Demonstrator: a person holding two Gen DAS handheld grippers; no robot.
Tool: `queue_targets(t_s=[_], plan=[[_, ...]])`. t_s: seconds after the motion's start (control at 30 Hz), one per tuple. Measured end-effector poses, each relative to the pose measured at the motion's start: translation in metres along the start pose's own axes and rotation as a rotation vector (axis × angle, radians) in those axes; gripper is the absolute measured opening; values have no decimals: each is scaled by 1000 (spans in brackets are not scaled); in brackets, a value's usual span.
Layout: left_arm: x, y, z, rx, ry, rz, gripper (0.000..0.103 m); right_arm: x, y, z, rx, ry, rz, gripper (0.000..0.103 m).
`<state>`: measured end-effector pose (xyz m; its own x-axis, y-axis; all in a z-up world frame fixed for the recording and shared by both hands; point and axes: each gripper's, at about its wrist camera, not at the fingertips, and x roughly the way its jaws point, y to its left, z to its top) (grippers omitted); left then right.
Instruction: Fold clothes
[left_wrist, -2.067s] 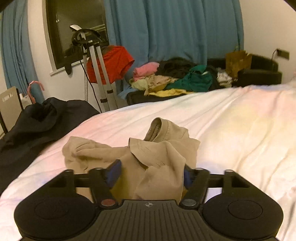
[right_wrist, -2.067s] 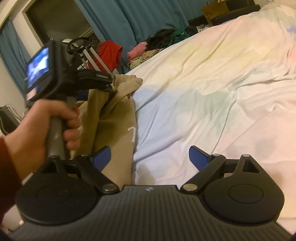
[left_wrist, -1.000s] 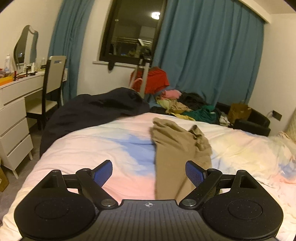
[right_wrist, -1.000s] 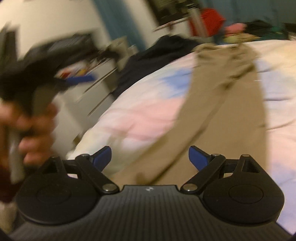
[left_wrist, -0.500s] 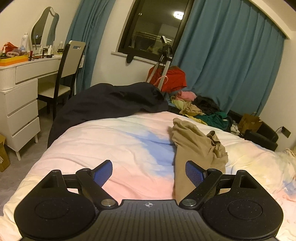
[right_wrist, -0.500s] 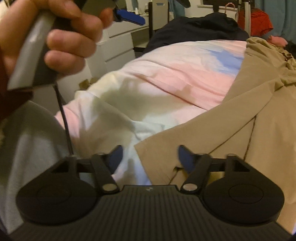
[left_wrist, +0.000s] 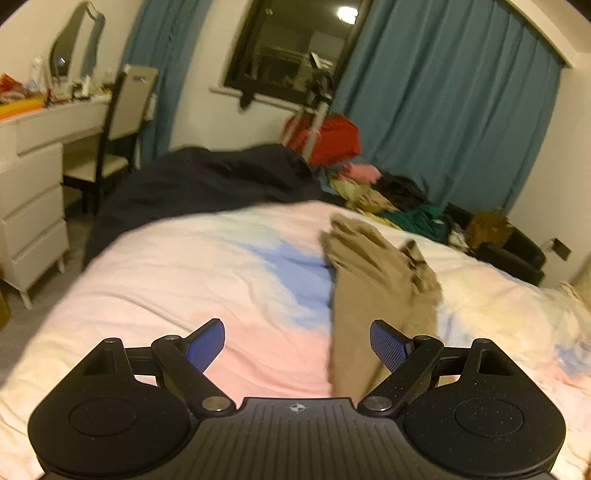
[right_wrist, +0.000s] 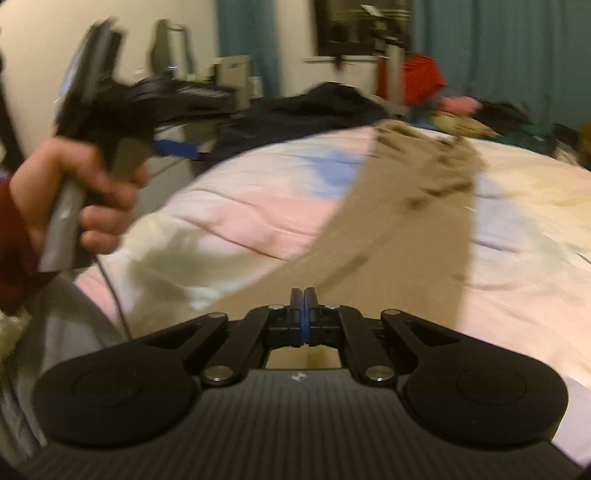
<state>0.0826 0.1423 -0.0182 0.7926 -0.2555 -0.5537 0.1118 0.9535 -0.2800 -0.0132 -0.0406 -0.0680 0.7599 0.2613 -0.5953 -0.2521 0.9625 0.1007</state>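
Tan trousers (left_wrist: 373, 280) lie stretched lengthwise on the pastel bedspread (left_wrist: 221, 273), waist end far, leg end near me. My left gripper (left_wrist: 297, 345) is open and empty, raised above the bed left of the trouser leg; it also shows held up in a hand in the right wrist view (right_wrist: 177, 147). My right gripper (right_wrist: 303, 314) is shut at the near end of the tan trousers (right_wrist: 402, 229); the blurred view shows the cloth running from its pads, which hide the pinch point.
A black garment (left_wrist: 207, 184) lies at the bed's far left. A pile of mixed clothes (left_wrist: 388, 199) sits beyond the bed by blue curtains. A white dresser (left_wrist: 33, 192) and chair (left_wrist: 122, 122) stand left. A red item (left_wrist: 332, 140) hangs on a stand.
My right gripper has closed on the trouser leg end; half a second ago it was open around the hem. My left gripper stays open and has shifted slightly.
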Motion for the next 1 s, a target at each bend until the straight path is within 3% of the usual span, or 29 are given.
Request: queue_targets(t_s=[0.13, 0.4, 0.47, 0.53, 0.57, 0.63, 0.83, 0.93, 1.0], plan=[[19, -1, -23, -23, 175, -19, 84, -8, -35, -9, 68, 44, -37, 3], [50, 0, -61, -39, 503, -19, 73, 22, -84, 5, 252, 51, 20, 9], [52, -1, -69, -33, 568, -12, 70, 37, -87, 12, 252, 65, 21, 27], [53, 1, -72, -17, 611, 7, 69, 44, -91, 9, 265, 40, 29, 80], [52, 3, -73, -17, 626, 14, 69, 46, -93, 6, 272, 24, 33, 85], [50, 7, -74, -20, 654, 27, 69, 51, -102, -1, 305, 32, 60, 83], [45, 11, -76, -24, 691, 39, 61, 68, -126, -13, 389, 110, 5, 83], [44, 7, -75, 16, 689, 60, 35, 78, -134, -18, 443, 157, 11, 83], [40, 4, -71, 64, 677, 74, 10, 79, -137, -21, 463, 165, 1, 83]])
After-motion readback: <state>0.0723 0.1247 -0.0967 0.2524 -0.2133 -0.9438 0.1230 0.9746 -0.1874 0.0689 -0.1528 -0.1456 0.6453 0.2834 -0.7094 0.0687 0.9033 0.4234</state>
